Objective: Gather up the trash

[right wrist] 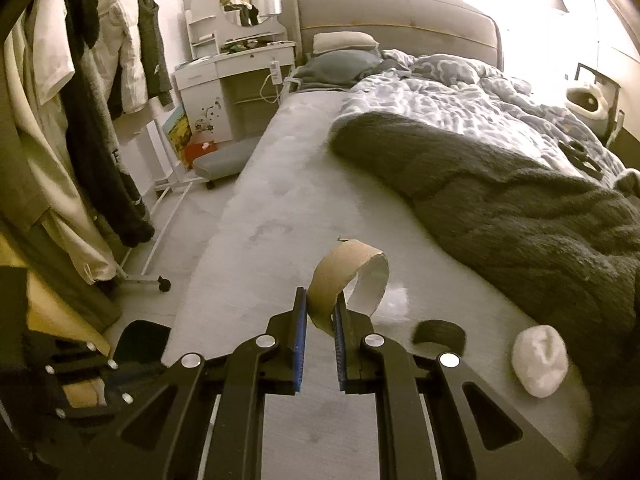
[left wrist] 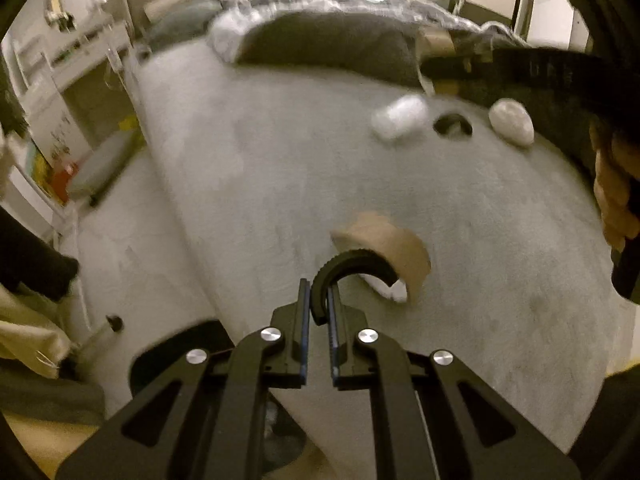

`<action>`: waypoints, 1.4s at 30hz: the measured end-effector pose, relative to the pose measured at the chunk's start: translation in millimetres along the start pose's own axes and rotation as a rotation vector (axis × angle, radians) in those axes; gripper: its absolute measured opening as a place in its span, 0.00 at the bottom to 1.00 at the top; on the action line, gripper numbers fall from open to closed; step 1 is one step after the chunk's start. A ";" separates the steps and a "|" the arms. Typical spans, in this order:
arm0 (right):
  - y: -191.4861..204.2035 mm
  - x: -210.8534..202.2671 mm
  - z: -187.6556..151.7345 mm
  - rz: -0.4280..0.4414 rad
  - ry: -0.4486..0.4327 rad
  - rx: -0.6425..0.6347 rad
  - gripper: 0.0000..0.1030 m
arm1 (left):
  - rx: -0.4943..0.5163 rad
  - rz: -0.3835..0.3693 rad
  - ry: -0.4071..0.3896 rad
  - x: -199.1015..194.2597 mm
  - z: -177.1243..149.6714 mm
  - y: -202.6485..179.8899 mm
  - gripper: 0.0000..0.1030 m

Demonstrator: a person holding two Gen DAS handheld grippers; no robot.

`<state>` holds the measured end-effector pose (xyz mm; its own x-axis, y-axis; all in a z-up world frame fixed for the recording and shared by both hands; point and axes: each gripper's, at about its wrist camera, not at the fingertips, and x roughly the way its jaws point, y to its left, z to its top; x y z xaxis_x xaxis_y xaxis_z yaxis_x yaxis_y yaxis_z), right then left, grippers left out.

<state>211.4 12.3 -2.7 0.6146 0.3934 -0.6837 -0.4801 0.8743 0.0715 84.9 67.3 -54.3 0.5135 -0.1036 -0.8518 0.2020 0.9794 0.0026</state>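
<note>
- My left gripper (left wrist: 319, 305) is pinching a curved black ribbed plastic piece (left wrist: 352, 270), jaws nearly closed on one of its ends, the arc bowing up and ahead of the fingertips.
- My right gripper (right wrist: 321, 307) is clamping a curled cardboard strip (right wrist: 347, 280), jaws narrowed onto its lower end while the loop rises ahead and to the right.
- Both grippers are hanging above the grey bed sheet (left wrist: 248, 184); in the left view a similar cardboard curl (left wrist: 394, 250) is sitting just beyond the black piece; I cannot tell whether it is touching the sheet.
- Trash is remaining on the bed: a crumpled white tissue (right wrist: 540, 362) is lying low and right of the right gripper, a second white wad (left wrist: 400, 117) further ahead of the left, and a small dark ring-like scrap (right wrist: 439, 334) between them.
- I am judging the right gripper nearer the tissue, but both are occupied, so unloading likely comes first.
</note>
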 end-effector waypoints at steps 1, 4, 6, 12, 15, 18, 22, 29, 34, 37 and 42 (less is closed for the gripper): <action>4.6 1.4 0.9 0.003 0.001 -0.005 0.12 | -0.004 0.002 0.026 4.9 -3.5 2.2 0.09; 14.4 4.7 3.2 0.009 0.003 -0.014 0.12 | -0.013 -0.010 0.066 12.6 -13.2 9.1 0.09; 20.1 6.9 4.7 0.013 0.003 -0.018 0.12 | -0.023 -0.016 0.053 8.1 -15.1 13.8 0.09; 39.6 12.9 8.2 0.026 0.005 -0.038 0.12 | -0.057 -0.008 0.002 -9.9 -19.3 32.1 0.09; 46.9 15.9 9.1 0.029 0.007 -0.047 0.12 | -0.057 -0.029 -0.055 -23.2 -16.2 32.7 0.09; 48.3 15.8 11.4 0.022 -0.001 -0.049 0.12 | 0.035 -0.092 -0.116 -37.8 -11.8 7.1 0.09; 44.7 16.0 14.1 0.012 -0.009 -0.027 0.12 | 0.012 -0.097 -0.071 -28.3 -12.1 2.6 0.09; 54.8 19.2 12.1 0.008 -0.001 -0.058 0.12 | 0.010 0.042 0.002 -13.3 -19.6 18.4 0.09; 42.7 12.4 9.3 -0.018 -0.007 -0.054 0.12 | 0.086 0.057 -0.078 -25.6 -4.5 -1.7 0.09; 29.3 4.2 5.9 -0.033 -0.015 -0.051 0.12 | 0.084 0.003 -0.076 -17.6 3.2 -19.4 0.08; -6.1 -12.7 3.2 -0.061 -0.035 -0.021 0.12 | 0.105 -0.190 -0.165 -24.7 13.4 -55.9 0.09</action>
<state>208.6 2.8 7.9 0.6648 0.3494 -0.6603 -0.4537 0.8910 0.0147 72.2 12.9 -26.3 0.5858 -0.3189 -0.7451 0.3886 0.9173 -0.0871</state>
